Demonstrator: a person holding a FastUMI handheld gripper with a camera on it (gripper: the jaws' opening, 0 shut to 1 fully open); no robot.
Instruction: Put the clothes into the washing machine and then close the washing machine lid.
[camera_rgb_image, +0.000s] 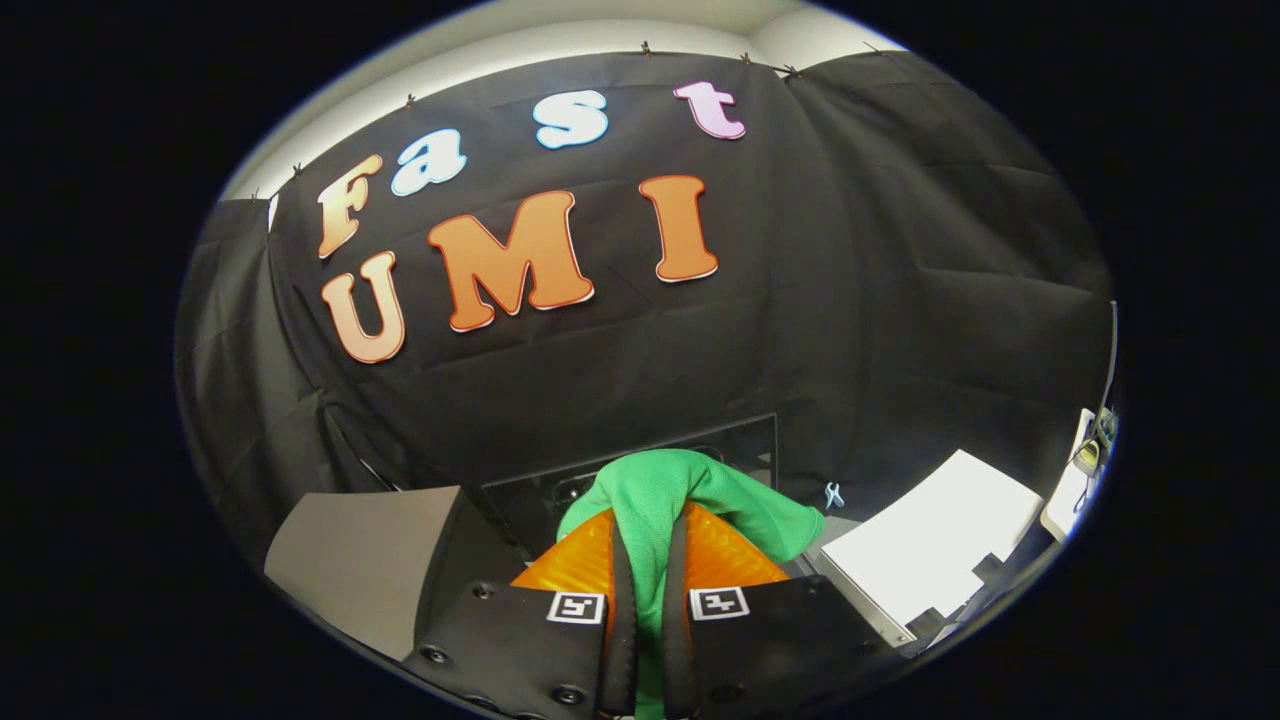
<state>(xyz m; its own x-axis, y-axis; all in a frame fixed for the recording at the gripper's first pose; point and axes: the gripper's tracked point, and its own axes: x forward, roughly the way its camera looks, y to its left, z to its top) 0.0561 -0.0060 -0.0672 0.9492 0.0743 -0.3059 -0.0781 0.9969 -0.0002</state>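
Observation:
A green piece of clothing (700, 495) is pinched between my two fingers and bunches up over their tips, draping to the right. My gripper (648, 545) is shut on it and holds it up in the air. Just beyond the cloth stands a dark upright panel with a glossy face (745, 440), which looks like the raised washing machine lid; the machine's opening is hidden behind the cloth and my fingers.
A grey flat surface (360, 560) lies to the left of my fingers. A white flat-topped box (930, 545) sits to the right, with a small white object (1085, 470) further right. The black cloth wall rises close behind everything.

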